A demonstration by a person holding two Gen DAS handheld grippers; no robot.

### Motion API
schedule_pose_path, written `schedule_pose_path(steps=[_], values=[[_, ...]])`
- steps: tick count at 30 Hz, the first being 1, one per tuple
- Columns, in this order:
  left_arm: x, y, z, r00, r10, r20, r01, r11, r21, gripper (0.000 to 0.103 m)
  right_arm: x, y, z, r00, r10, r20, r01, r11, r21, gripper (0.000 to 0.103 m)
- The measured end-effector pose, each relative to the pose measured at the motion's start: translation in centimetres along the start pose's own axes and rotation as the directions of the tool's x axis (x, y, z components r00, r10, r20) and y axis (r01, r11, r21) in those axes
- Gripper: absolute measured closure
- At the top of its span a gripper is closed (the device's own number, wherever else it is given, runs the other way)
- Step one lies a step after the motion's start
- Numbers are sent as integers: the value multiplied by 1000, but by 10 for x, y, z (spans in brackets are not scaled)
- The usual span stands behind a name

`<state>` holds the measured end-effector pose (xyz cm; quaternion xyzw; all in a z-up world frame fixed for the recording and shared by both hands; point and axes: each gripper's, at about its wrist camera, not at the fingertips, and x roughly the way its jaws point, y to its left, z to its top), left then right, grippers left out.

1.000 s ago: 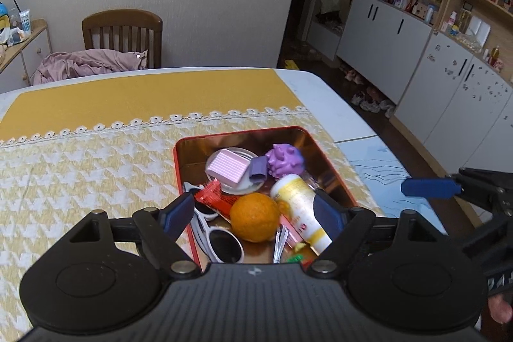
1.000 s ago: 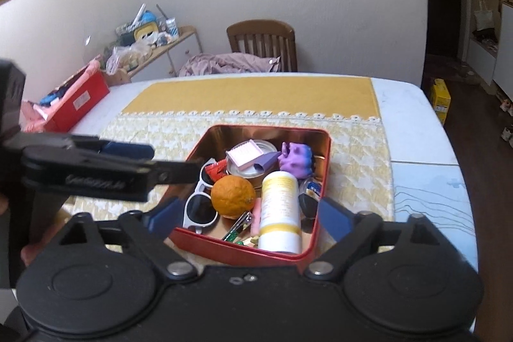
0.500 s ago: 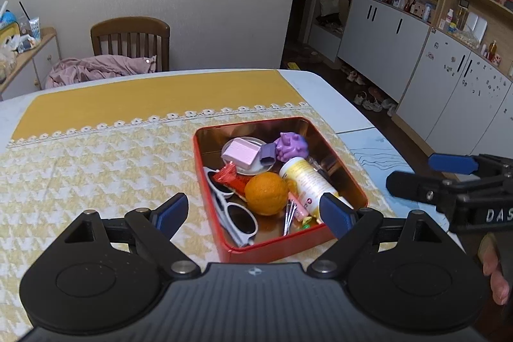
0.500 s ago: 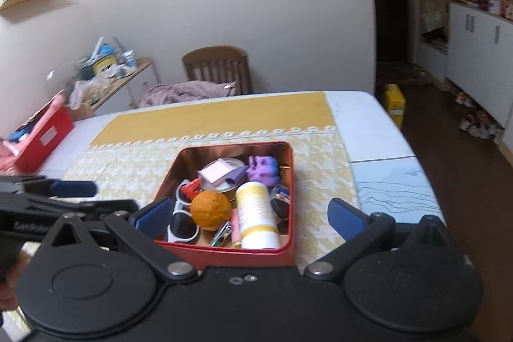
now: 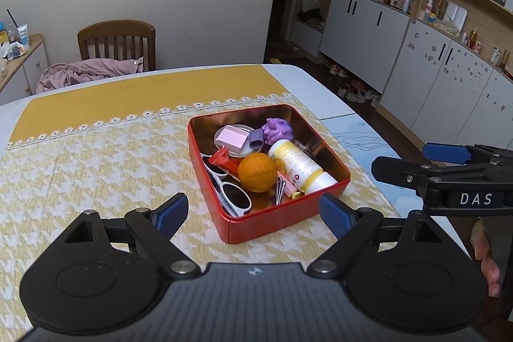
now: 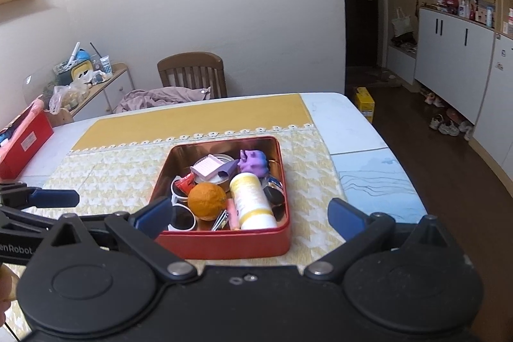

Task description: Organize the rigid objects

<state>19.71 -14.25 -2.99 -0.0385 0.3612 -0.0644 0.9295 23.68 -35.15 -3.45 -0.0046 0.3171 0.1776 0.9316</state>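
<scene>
Rigid objects sit piled together in the red tin (image 5: 285,207), which rests on the yellow houndstooth cloth (image 5: 96,169) near the table's right side. Compared with a second ago, I have drawn both grippers back and up: the tin then filled the space between the left fingers, and now it lies clear ahead of them with cloth showing all around it. Nothing inside has shifted; the orange (image 5: 257,172), the white-and-yellow bottle (image 5: 299,167), the sunglasses (image 5: 231,194), the pink box (image 5: 231,137), the purple spiky toy (image 5: 277,130) and the red wrapper (image 5: 224,161) lie as they did.

I judge that this retreat fits two readings: either the things have been gathered into the tin and I am backing off, or I am surveying a jumble that is to be sorted out of it. The cloth around the tin carries no loose items in either view, so the pictures do not settle which.

My left gripper (image 5: 253,212) stands spread wide with nothing between its blue pads, hovering short of the tin's near corner. My right gripper (image 6: 250,218) is likewise spread wide and carries nothing, its fingers framing the tin's near wall without touching it. Each gripper shows at the edge of the other's view, flanking the tin.
</scene>
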Motion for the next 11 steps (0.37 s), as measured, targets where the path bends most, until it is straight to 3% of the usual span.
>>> schedule_pose_path(steps=[11], values=[[-4,5,-4,1000,-25,-7,25,1000,11,14,-8,11,-11,999,-48,-8,48,999,19,0]])
